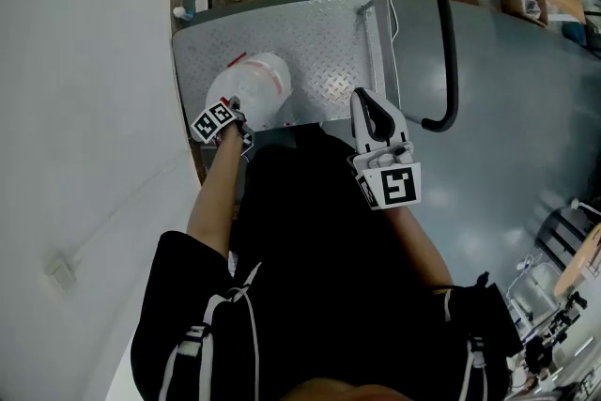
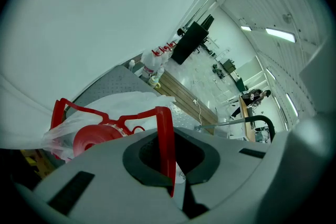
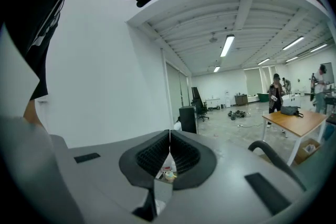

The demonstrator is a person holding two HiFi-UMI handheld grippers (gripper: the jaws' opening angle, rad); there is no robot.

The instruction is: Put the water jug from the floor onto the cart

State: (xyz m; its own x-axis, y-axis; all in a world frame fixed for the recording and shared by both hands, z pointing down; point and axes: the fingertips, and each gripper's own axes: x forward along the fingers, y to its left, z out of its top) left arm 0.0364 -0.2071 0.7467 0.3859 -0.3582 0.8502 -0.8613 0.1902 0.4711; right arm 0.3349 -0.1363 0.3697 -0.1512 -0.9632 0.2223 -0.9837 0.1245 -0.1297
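My left claw (image 2: 170,165) is clamped on the jug's (image 1: 258,84) red handle (image 2: 164,123), jug over the cart (image 1: 324,42) deck; my right claw (image 3: 169,144) is closed and empty.

- Type of space: large open-plan workshop or lab hall.
- Ceiling: exposed white beams (image 3: 242,10) carrying tube lights (image 3: 227,45).
- Floor (image 3: 257,128): bare grey, with loose gear (image 3: 237,114) lying on it.
- Furniture: wooden table (image 3: 294,122), office chair (image 3: 199,104), plain white wall (image 3: 105,92).
- Equipment: platform cart (image 1: 319,42) with checker-plate steel deck and black push handle (image 1: 449,42).
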